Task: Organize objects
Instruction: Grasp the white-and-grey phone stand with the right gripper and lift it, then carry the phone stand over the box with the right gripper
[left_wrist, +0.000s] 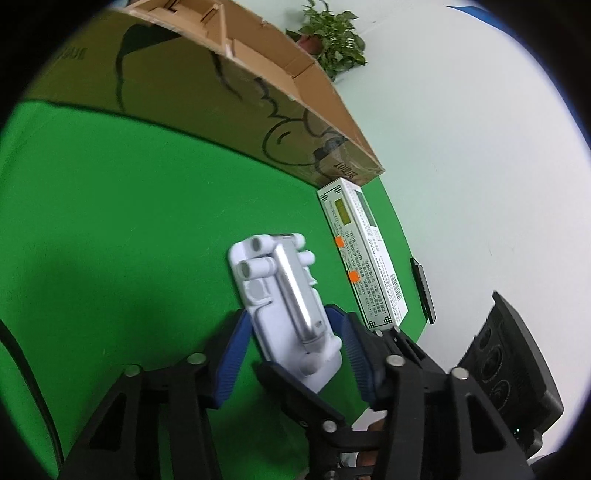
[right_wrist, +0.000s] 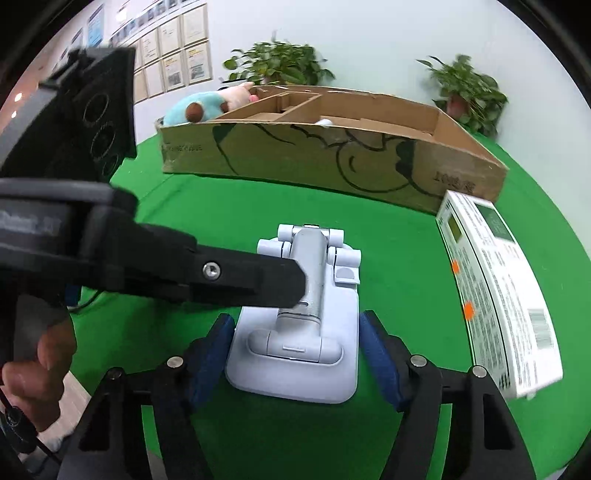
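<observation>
Blue-padded fingers (right_wrist: 380, 354) of the right gripper (right_wrist: 295, 350) straddle the folded phone stand (right_wrist: 295, 354) lying on the green table (right_wrist: 399, 258), spread, not visibly pressing. Left gripper (left_wrist: 291, 354) half-closed around it; contact unclear. White carton (right_wrist: 495, 288) beside; cardboard box (right_wrist: 332, 155) behind.

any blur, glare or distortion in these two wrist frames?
Left wrist: phone stand and cardboard box slightly smeared, dark vignette in the corners, a soft shadow on the green cloth. Right wrist: strong fisheye bowing of the box edge, plants blurred, white carton sharp enough to show print; no harsh glare.
</observation>
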